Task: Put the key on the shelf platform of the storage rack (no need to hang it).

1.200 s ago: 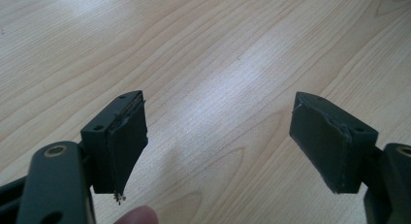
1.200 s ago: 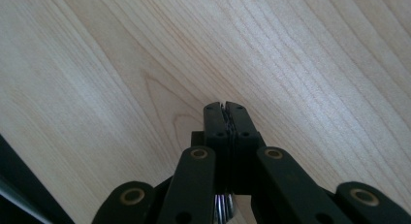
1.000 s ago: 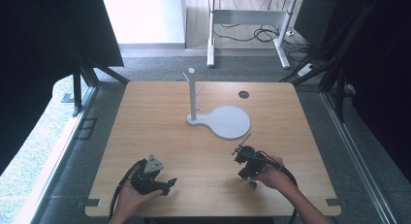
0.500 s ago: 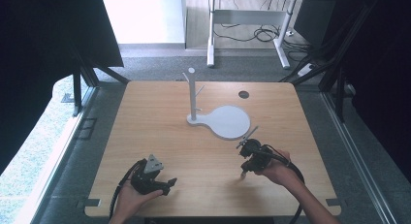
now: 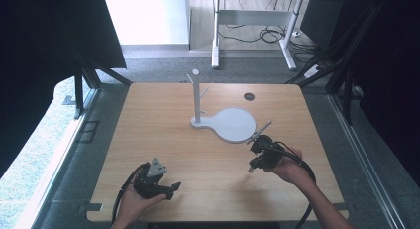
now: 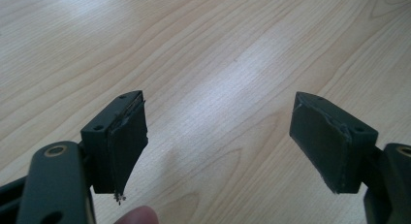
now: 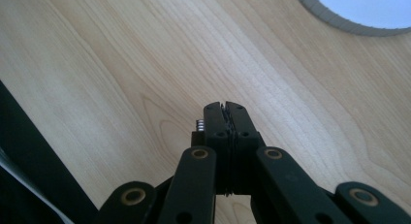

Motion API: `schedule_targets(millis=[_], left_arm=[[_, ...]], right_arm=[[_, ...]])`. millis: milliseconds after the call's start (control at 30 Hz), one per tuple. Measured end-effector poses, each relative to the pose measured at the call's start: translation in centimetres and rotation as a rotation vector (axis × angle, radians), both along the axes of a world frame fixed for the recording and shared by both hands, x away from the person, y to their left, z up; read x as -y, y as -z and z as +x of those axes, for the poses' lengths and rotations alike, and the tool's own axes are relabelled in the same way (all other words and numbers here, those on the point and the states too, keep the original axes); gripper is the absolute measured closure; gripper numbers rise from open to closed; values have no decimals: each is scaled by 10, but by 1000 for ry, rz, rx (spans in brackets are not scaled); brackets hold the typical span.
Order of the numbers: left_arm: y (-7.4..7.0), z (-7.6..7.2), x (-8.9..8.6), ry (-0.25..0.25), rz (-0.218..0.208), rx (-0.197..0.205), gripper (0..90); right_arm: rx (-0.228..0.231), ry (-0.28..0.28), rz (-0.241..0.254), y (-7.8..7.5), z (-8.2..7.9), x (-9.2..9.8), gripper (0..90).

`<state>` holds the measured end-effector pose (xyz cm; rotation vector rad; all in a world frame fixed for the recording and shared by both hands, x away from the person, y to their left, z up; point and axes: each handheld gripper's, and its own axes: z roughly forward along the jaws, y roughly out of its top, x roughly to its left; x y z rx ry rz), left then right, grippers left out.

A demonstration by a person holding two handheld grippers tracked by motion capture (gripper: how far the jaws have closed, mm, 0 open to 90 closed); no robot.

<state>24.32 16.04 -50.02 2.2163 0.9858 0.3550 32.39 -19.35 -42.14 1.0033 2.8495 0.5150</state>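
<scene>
A white stand has a round base plate (image 5: 234, 125) and an upright post (image 5: 197, 95) with short pegs, and it stands at the middle of the wooden table (image 5: 163, 115). My right gripper (image 5: 251, 168) hangs above the table just in front of the plate, held in a hand, pointing down. Its jaws are shut (image 7: 226, 106) over bare wood. A small ribbed metal bit (image 7: 198, 123) shows beside the jaw tips, and I cannot tell what it is. My left gripper (image 5: 173, 188) rests low near the front left edge. Its jaws (image 6: 218, 132) stand wide open with nothing between them.
A dark round hole (image 5: 249, 96) sits in the tabletop at the back right. The plate's ribbed rim (image 7: 339, 23) lies ahead and to the right of the right jaws. Black cables trail from both grippers off the front edge. Dark frame legs stand beyond the table's sides.
The right gripper has lifted off the table and drifted slightly toward the plate, jaws staying shut. The left gripper has not moved.
</scene>
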Motion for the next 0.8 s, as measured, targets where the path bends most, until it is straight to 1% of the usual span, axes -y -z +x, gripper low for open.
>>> schedule_targets(millis=[300, 400, 533, 800], left_arm=[[0, 0, -1, 0, -1, 1, 215], [0, 0, -1, 1, -3, -1, 216], [0, 1, -2, 1, -6, -2, 216], [1, 1, -2, 1, -6, -2, 215]], right_arm=[[24, 12, 13, -12, 6, 2, 898], [24, 16, 36, -16, 10, 5, 898], [35, 24, 45, -20, 14, 7, 898], [41, 34, 38, -24, 22, 9, 898]])
